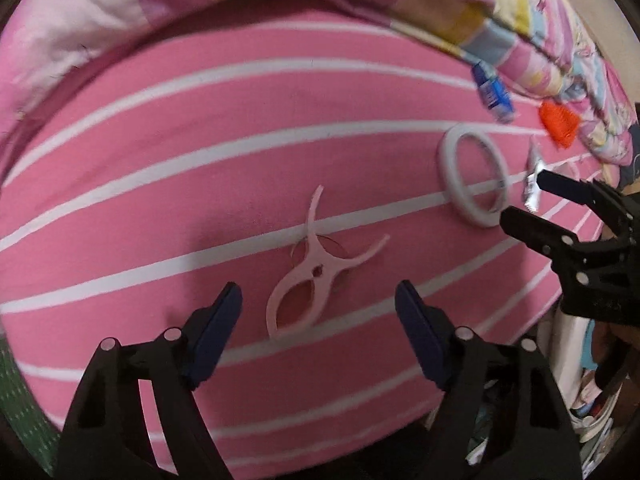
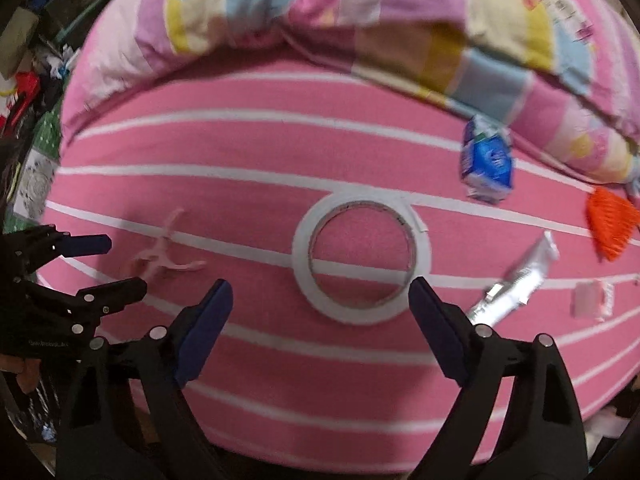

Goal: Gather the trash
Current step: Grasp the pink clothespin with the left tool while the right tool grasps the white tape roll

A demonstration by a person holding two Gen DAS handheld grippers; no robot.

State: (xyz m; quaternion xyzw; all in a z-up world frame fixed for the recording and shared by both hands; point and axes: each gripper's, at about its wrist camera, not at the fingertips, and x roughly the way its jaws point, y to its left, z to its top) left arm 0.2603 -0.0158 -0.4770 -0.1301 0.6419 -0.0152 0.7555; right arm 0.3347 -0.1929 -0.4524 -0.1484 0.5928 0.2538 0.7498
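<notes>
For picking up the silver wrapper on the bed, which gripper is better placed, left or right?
Right, probably. The silver wrapper lies just beside the open right gripper, near one fingertip. The left gripper, also open, hangs over the pink clip, with the tape roll between it and the wrapper.

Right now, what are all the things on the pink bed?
bed sheet: one, pink with white stripes, under everything
quilt: one, pastel patchwork, bunched along far edge
clothes peg: one, pale pink, ahead of the left tongs
tape roll: one, white, flat, ahead of the right tongs
small carton: one, blue and white, near quilt
orange thing: one, right edge, too blurred to name
silver wrapper: one, right of tape roll
left tongs: one, black, blue pads, open
right tongs: one, black, blue pads, open
</notes>
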